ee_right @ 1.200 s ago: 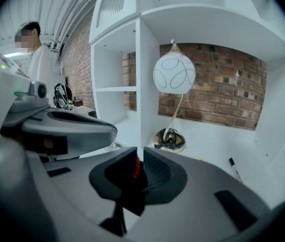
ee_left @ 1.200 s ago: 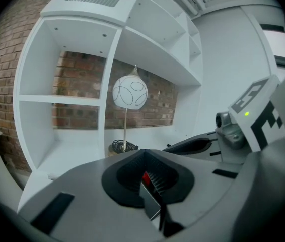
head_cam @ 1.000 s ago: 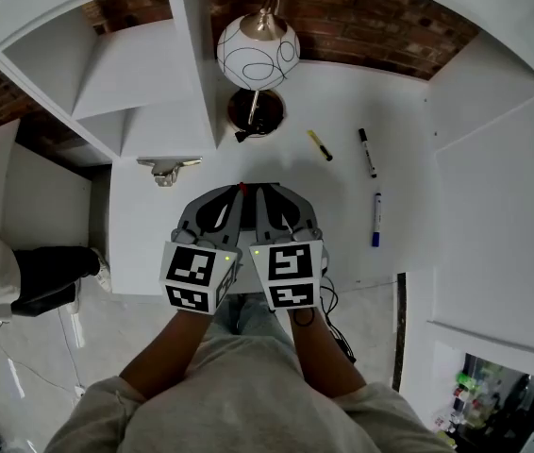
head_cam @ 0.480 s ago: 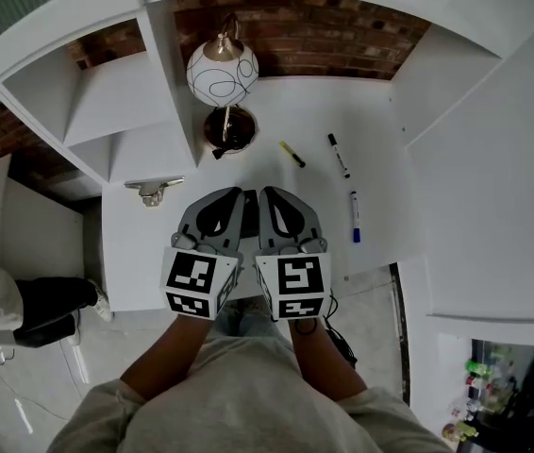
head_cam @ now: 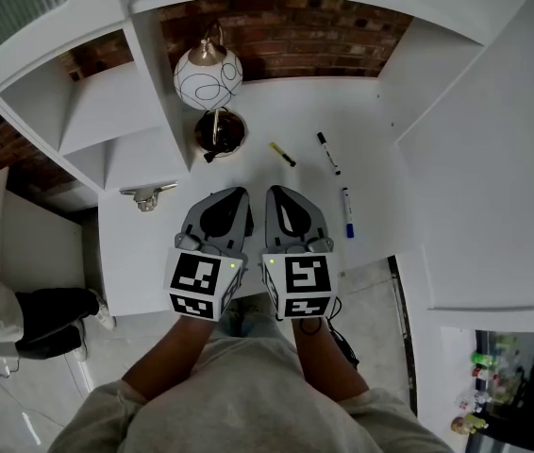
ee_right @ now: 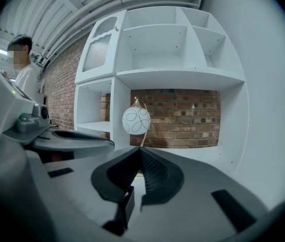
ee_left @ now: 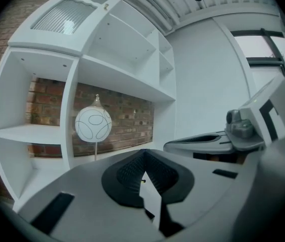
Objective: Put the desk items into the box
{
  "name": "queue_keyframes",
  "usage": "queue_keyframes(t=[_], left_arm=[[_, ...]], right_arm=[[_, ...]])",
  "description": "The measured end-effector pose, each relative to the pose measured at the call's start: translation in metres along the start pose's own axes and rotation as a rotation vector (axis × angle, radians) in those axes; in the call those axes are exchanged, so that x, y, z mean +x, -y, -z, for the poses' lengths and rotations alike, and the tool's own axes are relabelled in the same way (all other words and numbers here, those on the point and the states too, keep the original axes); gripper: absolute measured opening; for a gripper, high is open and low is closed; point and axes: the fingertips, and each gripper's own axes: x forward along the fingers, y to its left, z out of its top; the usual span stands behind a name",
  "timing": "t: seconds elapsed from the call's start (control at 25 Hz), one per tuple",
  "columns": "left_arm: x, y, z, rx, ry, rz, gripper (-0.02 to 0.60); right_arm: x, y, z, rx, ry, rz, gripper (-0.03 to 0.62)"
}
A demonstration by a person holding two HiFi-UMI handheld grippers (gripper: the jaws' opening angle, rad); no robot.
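Yellow highlighter (head_cam: 282,154), black marker (head_cam: 327,153) and blue marker (head_cam: 347,213) lie toward the desk's (head_cam: 144,253) right edge, ahead and right of the left gripper (head_cam: 239,194) and right gripper (head_cam: 275,194), side by side at the front edge, both clenched empty.

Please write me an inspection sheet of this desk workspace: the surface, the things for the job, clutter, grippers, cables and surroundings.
Surface: white desk, mostly bare.
Job's things: yellow marker, black marker and blue marker lie apart on the desk; no box seen.
Clutter: globe lamp at the back; small metal object at the left edge, kind unclear.
Grippers: left gripper and right gripper are side by side over the desk's front, fingers together, nothing between them.
Cables: black cable below the desk's front edge.
Surroundings: white shelves, brick wall, a person's leg at the left.
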Motion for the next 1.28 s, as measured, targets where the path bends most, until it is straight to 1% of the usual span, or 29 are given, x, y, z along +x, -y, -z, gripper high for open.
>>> queue_keyframes(t=[0.2, 0.68, 1.0, 1.04, 1.2, 1.28], left_arm=[[0.012, 0.023, 0.000, 0.009, -0.002, 0.055, 0.008], [0.050, 0.089, 0.006, 0.022, -0.017, 0.201, 0.008], [0.068, 0.118, 0.014, 0.021, -0.023, 0.254, 0.008], [0.070, 0.120, 0.014, 0.031, -0.022, 0.255, 0.008], [0.077, 0.133, 0.014, 0.125, -0.007, 0.266, 0.008], [0.083, 0.139, 0.016, 0.126, -0.004, 0.279, 0.008]], right_arm=[[-0.013, 0.021, 0.002, 0.003, 0.004, 0.049, 0.017], [-0.049, 0.091, 0.016, 0.032, -0.013, 0.194, 0.017], [-0.062, 0.120, 0.027, 0.039, -0.020, 0.239, 0.017], [-0.063, 0.123, 0.029, 0.043, -0.025, 0.241, 0.017], [-0.066, 0.134, 0.039, 0.070, -0.053, 0.241, 0.017], [-0.065, 0.141, 0.040, 0.067, -0.039, 0.249, 0.017]])
